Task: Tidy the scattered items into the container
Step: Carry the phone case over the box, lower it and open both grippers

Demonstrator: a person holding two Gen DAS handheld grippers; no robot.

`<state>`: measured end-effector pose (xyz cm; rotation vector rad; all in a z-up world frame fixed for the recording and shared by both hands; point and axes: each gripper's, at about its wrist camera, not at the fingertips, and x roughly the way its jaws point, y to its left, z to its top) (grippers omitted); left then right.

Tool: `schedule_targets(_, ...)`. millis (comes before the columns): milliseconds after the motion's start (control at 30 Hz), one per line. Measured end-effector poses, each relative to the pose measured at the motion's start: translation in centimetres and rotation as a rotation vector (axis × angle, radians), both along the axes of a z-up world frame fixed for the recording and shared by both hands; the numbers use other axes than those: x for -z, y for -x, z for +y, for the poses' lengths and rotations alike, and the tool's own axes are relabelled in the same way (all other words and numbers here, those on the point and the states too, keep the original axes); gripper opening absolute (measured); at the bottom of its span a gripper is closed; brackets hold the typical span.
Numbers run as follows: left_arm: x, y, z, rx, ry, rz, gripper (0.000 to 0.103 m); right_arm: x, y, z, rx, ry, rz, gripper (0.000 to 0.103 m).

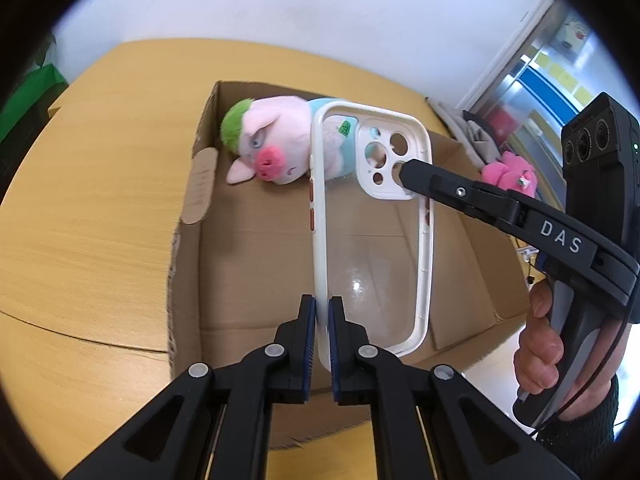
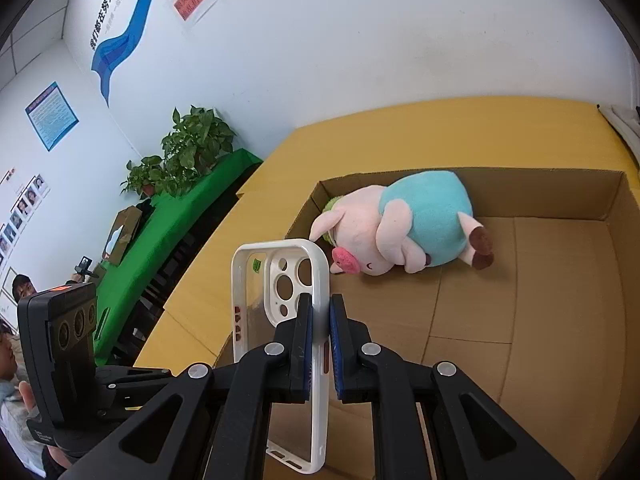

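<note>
A white-rimmed clear phone case [image 1: 372, 216] hangs above the open cardboard box [image 1: 200, 184]. My left gripper [image 1: 322, 304] is shut on its long edge near the bottom. My right gripper [image 2: 321, 312] is shut on the opposite long edge near the camera cut-outs; its black finger [image 1: 424, 178] shows in the left wrist view. The case [image 2: 320, 280] also shows in the right wrist view above the box [image 2: 560, 280]. A pink plush pig [image 1: 272, 140] with green hair and a blue outfit lies on its side inside the box, also in the right wrist view [image 2: 404, 228].
The box sits on a wooden table [image 1: 92, 208]. A pink plush toy [image 1: 510, 174] lies beyond the box at the right. A green-covered table with potted plants [image 2: 192, 148] stands at the left wall, and people sit at the far left.
</note>
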<state>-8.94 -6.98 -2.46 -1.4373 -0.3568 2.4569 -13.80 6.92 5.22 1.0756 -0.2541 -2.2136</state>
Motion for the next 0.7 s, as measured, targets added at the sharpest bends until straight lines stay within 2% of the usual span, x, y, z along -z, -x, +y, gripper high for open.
schedule_targets(200,2.5,1.0,-1.0,0.001,0.023,-0.070,0.006,3.0,1.4,-1.7,0.011,-0.009,-0.063,0.009)
schedule_targets(400,4.3,2.2,-1.2,0.007,0.077,-0.132,0.005,6.2,3.0,-2.3,0.052,-0.007,-0.142,0.009)
schedule_targets(700,6.5,3.3,0.3,0.043,0.263,-0.244,0.005,9.4,4.4,-4.4,0.081,-0.095,-0.252,0.009)
